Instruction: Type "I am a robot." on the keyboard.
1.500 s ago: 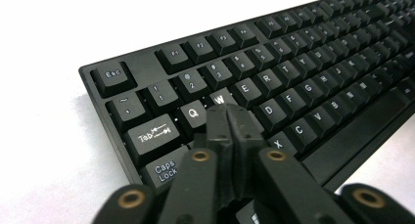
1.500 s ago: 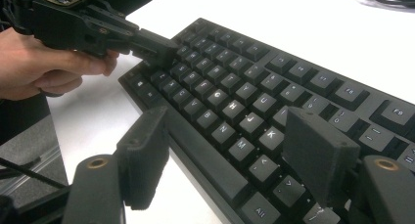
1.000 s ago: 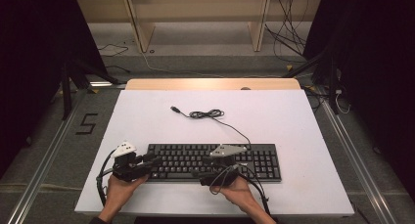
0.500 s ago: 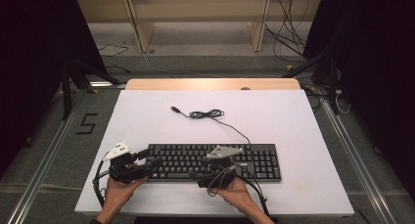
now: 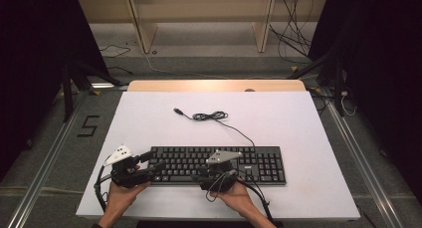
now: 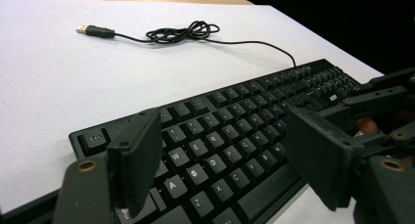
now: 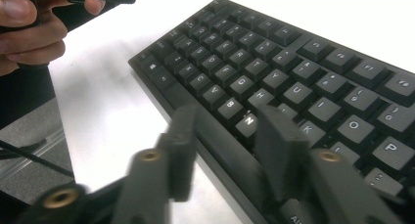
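A black keyboard (image 5: pixel 249 161) lies near the front of the white table (image 5: pixel 298 118), its cable (image 5: pixel 209 116) coiled behind it. My left gripper (image 5: pixel 155 161) is at the keyboard's left end. Its jaws have just been opening and stand wide, open, over the letter keys (image 6: pixel 215 136) without touching them. My right gripper (image 5: pixel 201 178) hovers at the keyboard's front edge near the middle. In the right gripper view its jaws (image 7: pixel 227 123) have just been closing and look blurred, a gap still between them above the space bar (image 7: pixel 230 160); the pads press on nothing.
The USB plug (image 5: pixel 177 110) lies loose on the table behind the keyboard. A wooden strip (image 5: pixel 214 85) borders the table's far edge, with shelving and cables on the floor beyond. The hand holding the left gripper (image 7: pixel 29 28) is close to the right gripper.
The left gripper's jaws have spread apart at the keyboard's left end. Both hands have stayed in about the same place at the keyboard's front edge.
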### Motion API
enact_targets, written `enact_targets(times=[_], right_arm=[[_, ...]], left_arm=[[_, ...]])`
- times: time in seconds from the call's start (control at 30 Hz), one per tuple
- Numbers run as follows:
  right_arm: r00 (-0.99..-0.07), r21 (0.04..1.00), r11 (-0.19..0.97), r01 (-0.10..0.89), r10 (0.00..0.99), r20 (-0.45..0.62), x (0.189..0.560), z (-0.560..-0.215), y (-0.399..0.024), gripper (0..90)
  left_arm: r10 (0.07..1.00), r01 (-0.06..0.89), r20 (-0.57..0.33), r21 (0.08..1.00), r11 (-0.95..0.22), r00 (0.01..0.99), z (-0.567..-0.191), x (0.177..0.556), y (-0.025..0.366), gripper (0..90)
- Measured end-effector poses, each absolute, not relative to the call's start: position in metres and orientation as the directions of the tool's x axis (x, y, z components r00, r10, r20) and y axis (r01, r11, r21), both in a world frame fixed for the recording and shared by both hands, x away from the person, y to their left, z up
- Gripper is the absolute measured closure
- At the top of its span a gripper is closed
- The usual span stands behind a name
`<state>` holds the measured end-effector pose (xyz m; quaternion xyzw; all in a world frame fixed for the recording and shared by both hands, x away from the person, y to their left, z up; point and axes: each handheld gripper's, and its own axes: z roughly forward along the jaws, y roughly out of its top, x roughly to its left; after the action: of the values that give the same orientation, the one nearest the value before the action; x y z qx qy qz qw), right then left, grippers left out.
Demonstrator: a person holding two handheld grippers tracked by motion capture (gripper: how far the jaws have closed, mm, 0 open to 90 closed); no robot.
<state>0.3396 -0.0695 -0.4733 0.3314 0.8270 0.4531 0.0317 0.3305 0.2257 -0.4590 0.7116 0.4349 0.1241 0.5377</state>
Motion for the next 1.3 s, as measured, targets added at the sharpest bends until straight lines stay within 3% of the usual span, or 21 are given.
enact_targets(times=[0.23, 0.4, 1.3], right_arm=[[-0.784, 0.764, 0.387, 0.516, 0.572, 0.24, 0.34, -0.476, -0.065, 82.5], [-0.792, 0.758, 0.404, 0.513, 0.562, 0.237, 0.34, -0.479, -0.061, 88.5], [-0.793, 0.732, 0.447, 0.514, 0.574, 0.206, 0.341, -0.489, -0.054, 90.0]], left_arm=[[0.749, 0.477, -0.289, 0.878, -0.041, 0.596, -0.458, 0.33, 0.225, 29.4], [0.744, 0.473, -0.285, 0.88, -0.046, 0.604, -0.458, 0.329, 0.224, 29.2], [0.742, 0.47, -0.28, 0.881, -0.053, 0.609, -0.458, 0.328, 0.222, 29.0]])
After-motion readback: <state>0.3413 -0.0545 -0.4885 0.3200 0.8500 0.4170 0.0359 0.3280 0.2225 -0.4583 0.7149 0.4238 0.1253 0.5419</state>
